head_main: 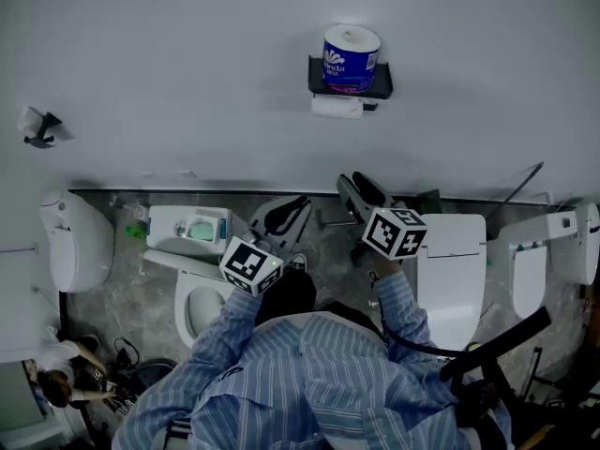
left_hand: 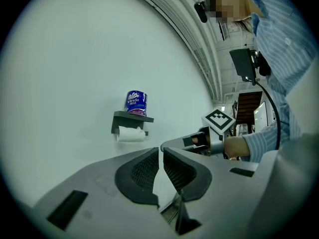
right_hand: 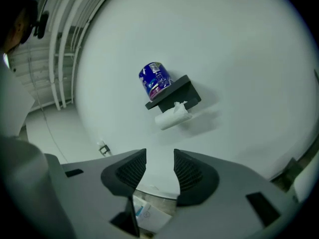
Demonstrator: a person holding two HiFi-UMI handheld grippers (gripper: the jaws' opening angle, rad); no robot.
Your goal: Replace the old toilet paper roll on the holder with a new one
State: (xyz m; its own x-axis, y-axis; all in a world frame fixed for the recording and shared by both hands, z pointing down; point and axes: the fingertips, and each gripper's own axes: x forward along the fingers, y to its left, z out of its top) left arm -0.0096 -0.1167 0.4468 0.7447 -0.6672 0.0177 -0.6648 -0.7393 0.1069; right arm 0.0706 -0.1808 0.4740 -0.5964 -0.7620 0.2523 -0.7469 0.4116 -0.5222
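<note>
A black wall holder (head_main: 379, 84) carries a new roll in blue wrapping (head_main: 352, 59) on its top shelf. The old white roll (head_main: 336, 107), thin, hangs on the bar below. The same trio shows in the left gripper view: holder (left_hand: 119, 118), wrapped roll (left_hand: 135, 103), old roll (left_hand: 130, 134). In the right gripper view they appear tilted: holder (right_hand: 183, 91), wrapped roll (right_hand: 155, 80), old roll (right_hand: 172, 117). My left gripper (head_main: 286, 212) (left_hand: 160, 156) is shut and empty. My right gripper (head_main: 361, 190) (right_hand: 160, 161) is open with nothing between its pads. Both point at the wall, well short of the holder.
Below the wall stand white toilets (head_main: 202, 284) (head_main: 452, 270) and another white fixture (head_main: 75, 240) at the left. A small bracket (head_main: 37, 126) sticks out of the wall at far left. A person (head_main: 58, 382) crouches at bottom left. My right gripper's marker cube (left_hand: 218, 120) shows in the left gripper view.
</note>
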